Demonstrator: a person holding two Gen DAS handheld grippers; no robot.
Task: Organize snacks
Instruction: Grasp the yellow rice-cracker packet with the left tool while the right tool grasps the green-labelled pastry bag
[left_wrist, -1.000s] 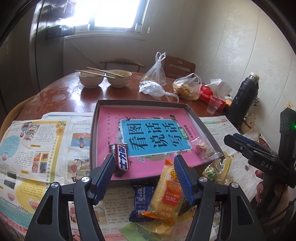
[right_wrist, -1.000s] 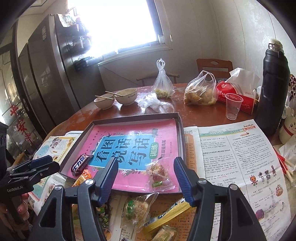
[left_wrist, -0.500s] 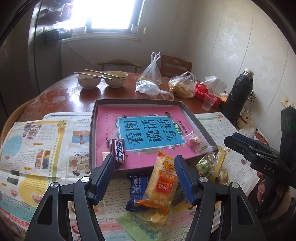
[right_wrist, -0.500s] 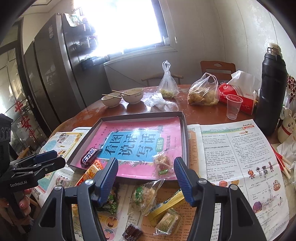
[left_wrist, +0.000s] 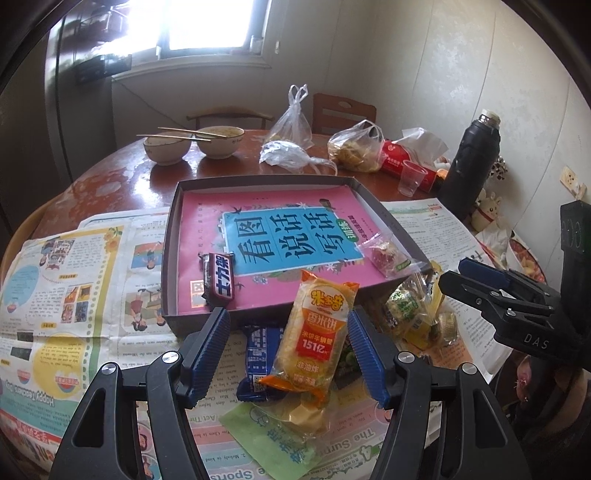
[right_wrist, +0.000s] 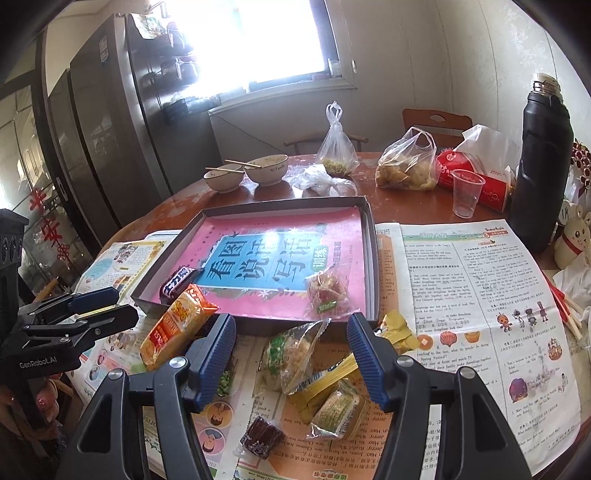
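Orange rice-cracker packet (left_wrist: 317, 332) between parted left fingers (left_wrist: 207, 350), untouched.

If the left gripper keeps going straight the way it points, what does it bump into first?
Most likely the orange rice cracker packet, which lies right between the open fingers of the left gripper. Depth is hard to judge, though.

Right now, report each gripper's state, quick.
Left gripper: open, empty, orange rice cracker pack lies beyond its fingers.
Right gripper: open, holding nothing.
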